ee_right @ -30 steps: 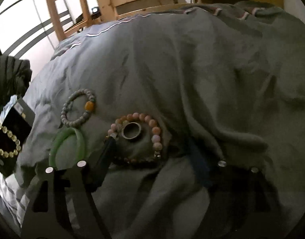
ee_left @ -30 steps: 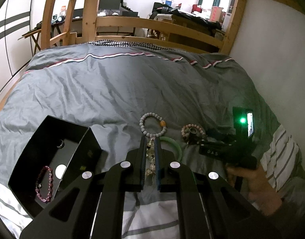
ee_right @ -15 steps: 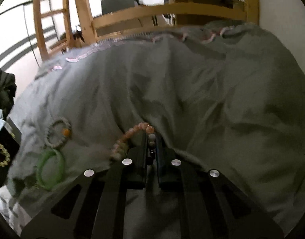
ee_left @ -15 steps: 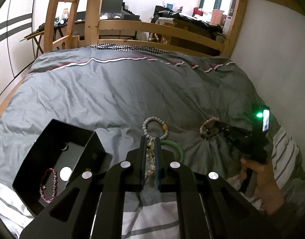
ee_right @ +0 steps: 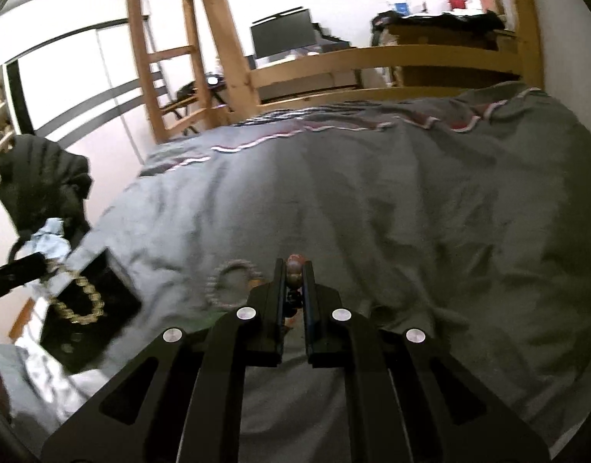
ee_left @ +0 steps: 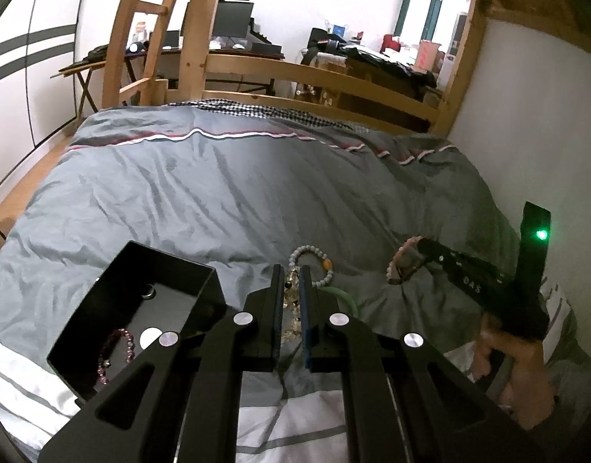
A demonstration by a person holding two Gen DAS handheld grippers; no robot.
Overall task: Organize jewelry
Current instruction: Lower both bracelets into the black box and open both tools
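Observation:
My left gripper (ee_left: 291, 270) is shut on a pale beaded chain bracelet (ee_left: 291, 295), held above the bed; it hangs as a gold loop in the right wrist view (ee_right: 77, 301). My right gripper (ee_right: 294, 266) is shut on a pink bead bracelet (ee_right: 295, 266), lifted off the duvet; it also shows in the left wrist view (ee_left: 401, 260). A black open box (ee_left: 168, 266) sits at the left with a purple bead bracelet (ee_left: 116, 355) and a ring (ee_left: 149, 291) inside. A grey bead bracelet (ee_left: 310, 260) and a green bangle (ee_left: 339, 297) lie on the duvet.
The grey duvet (ee_left: 237, 181) covers the bed, with a wooden bed frame (ee_left: 295, 73) at the far end and a white wall (ee_left: 526, 115) on the right. A ladder (ee_right: 160, 58) stands at the far left. A black jacket (ee_right: 41, 185) hangs at the left.
My right gripper closed on the pink bead bracelet and lifted it off the duvet. My left gripper rose a little with its bracelet still held.

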